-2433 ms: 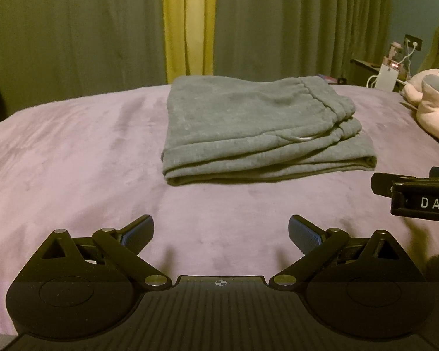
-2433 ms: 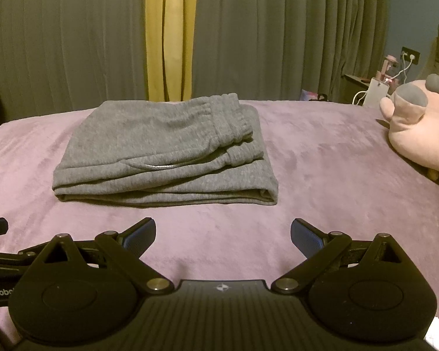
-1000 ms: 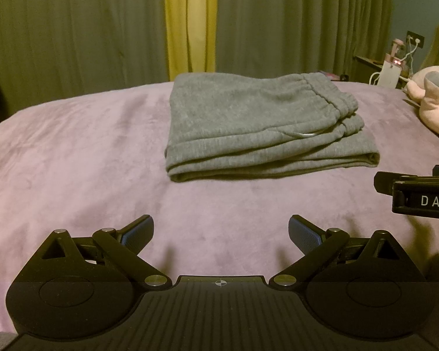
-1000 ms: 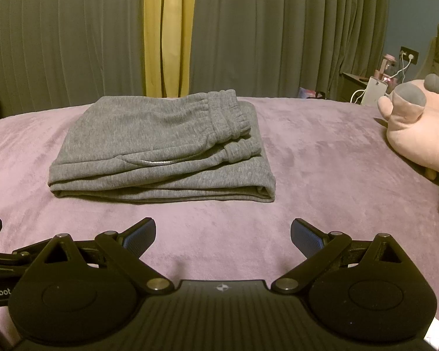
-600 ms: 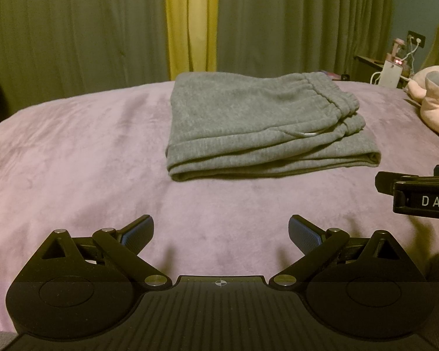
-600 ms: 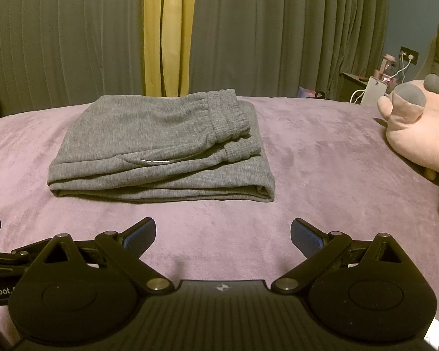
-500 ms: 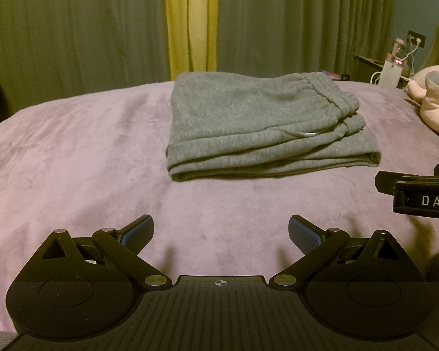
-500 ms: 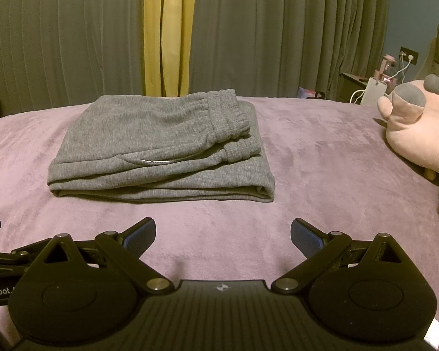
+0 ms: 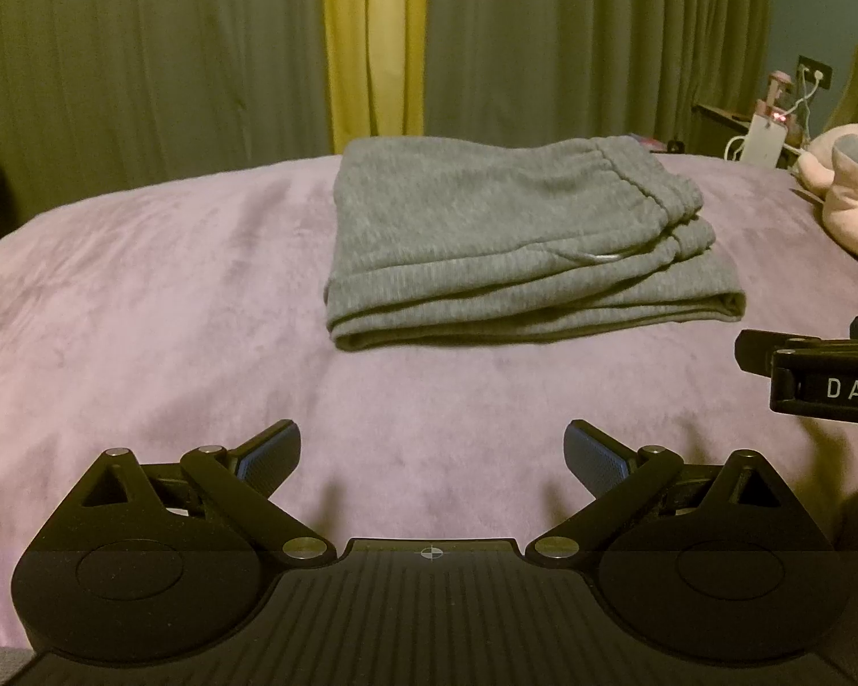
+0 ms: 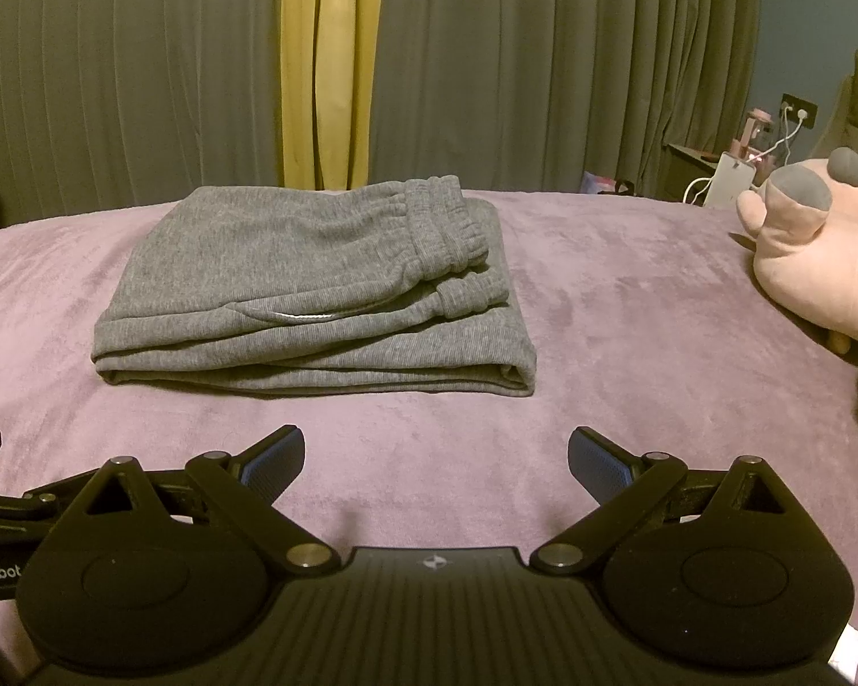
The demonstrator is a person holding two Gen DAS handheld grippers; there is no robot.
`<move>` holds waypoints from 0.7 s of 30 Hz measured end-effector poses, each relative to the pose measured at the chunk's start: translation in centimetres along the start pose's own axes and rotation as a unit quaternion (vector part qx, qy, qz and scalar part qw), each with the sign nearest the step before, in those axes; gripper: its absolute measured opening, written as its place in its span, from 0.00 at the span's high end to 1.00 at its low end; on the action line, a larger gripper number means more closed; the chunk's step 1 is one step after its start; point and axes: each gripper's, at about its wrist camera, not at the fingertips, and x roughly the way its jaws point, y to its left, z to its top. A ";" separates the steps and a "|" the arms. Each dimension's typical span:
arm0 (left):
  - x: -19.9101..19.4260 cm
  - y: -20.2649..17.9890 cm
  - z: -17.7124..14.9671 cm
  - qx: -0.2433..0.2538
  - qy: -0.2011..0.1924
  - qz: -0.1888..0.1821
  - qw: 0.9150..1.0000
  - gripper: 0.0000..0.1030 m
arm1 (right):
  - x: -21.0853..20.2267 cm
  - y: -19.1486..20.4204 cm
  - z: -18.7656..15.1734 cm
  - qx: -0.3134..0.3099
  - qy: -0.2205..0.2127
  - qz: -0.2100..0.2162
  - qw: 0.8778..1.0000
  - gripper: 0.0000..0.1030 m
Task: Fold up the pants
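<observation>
Judging the fold as essentially finished. Grey pants [image 9: 515, 240] lying as a compact, stacked rectangle toward the middle of the bed [image 9: 143, 297], on its mauve cover, with the elastic waistband [image 10: 440, 223] turned over on top at the right-hand side and the layered edges facing the cameras. Left edges lined up fairly squarely; lower right corner [image 10: 515, 377] gaping a little, where one layer curls open. A pale drawstring or pocket trim [image 10: 303, 317] peeking out between layers.

Left gripper [image 9: 432, 454] hovering short of the bundle, fingers [image 9: 271, 451] spread wide, nothing between them, only bare cover underneath. Right gripper [image 10: 436, 457] likewise drawn clear, fingers [image 10: 598, 460] wide apart and holding nothing, well short of the near edge of the cloth. Neither touching the garment.

Off to the right, a pink plush toy [image 10: 818, 251] resting on the bed, well apart from the pants. Behind, dark curtains [image 10: 543, 57] with a yellow strip [image 10: 326, 57].

Left to do, at most: pressing flat that loose corner or squaring the stack. Otherwise reading as done, with no further fold apparently needed.
</observation>
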 end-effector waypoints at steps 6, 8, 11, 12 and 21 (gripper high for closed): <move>0.0 0.0 0.0 0.000 0.000 0.000 1.000 0.02 | 0.0 0.0 0.0 -0.002 -0.002 0.000 1.000 0.04; 0.0 0.0 0.0 0.001 0.000 0.001 1.000 0.02 | 0.0 0.0 0.0 -0.002 -0.001 0.000 1.000 0.04; 0.0 0.0 0.0 0.001 0.000 0.000 1.000 0.02 | 0.1 0.0 0.0 -0.003 0.000 0.001 1.000 0.04; 0.0 0.0 0.0 0.001 0.000 0.000 1.000 0.02 | 0.1 0.0 0.0 -0.003 0.000 0.000 1.000 0.04; 0.0 0.0 -0.1 0.001 0.002 0.001 1.000 0.02 | 0.2 0.1 -0.1 -0.005 -0.001 0.000 1.000 0.04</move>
